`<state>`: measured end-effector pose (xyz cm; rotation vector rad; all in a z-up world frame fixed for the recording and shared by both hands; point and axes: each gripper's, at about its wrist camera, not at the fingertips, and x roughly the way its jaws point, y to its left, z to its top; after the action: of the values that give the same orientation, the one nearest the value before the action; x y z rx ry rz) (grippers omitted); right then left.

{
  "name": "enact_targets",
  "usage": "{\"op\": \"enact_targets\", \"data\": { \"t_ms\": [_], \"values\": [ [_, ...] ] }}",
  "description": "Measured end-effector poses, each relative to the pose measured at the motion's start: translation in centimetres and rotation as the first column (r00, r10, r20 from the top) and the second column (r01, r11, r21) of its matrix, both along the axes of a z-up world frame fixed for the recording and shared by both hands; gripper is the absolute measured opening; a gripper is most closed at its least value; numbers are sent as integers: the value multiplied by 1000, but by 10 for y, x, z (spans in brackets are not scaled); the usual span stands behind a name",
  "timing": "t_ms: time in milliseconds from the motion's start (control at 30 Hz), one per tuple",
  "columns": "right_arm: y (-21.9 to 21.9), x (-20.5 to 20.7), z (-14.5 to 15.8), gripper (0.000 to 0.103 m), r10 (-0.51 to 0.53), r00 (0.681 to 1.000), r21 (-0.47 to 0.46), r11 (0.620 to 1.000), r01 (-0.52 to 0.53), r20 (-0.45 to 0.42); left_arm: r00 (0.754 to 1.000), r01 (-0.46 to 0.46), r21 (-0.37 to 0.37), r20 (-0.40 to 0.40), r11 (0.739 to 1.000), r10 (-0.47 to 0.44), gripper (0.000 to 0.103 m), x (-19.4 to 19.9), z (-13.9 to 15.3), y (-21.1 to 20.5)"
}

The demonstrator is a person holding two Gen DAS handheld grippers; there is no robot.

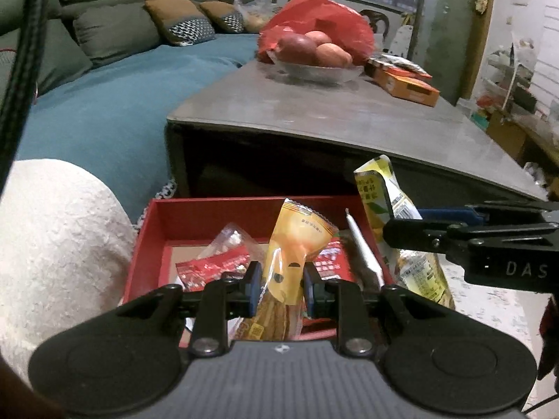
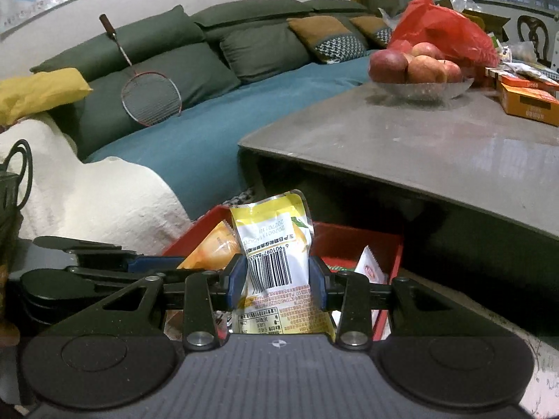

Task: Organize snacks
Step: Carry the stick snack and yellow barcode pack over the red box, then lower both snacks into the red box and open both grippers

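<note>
L gripper [image 1: 281,284] grips 1 orange packet [image 1: 297,237]; R gripper [image 2: 277,281] grips 1 yellow packet [image 2: 272,241]; 1 red box [image 1: 153,244].

Grey low table [image 2: 401,139] bearing glass bowl of apples [image 2: 421,89], red bag [image 2: 443,28], orange boxes [image 2: 524,101].

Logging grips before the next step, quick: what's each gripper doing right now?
Left gripper: shut on the orange snack packet.
Right gripper: shut on the yellow snack pouch.
</note>
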<state>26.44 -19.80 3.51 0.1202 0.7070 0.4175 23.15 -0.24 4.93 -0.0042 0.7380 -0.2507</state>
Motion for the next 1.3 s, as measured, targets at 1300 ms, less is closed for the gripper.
{"op": "enact_targets", "data": {
  "t_ms": [1300],
  "values": [
    [3,38,-30,66,-67,998,-77,995,66,-8,991,-116,50,-68,992,119,36,48,-34,-1]
  ]
}}
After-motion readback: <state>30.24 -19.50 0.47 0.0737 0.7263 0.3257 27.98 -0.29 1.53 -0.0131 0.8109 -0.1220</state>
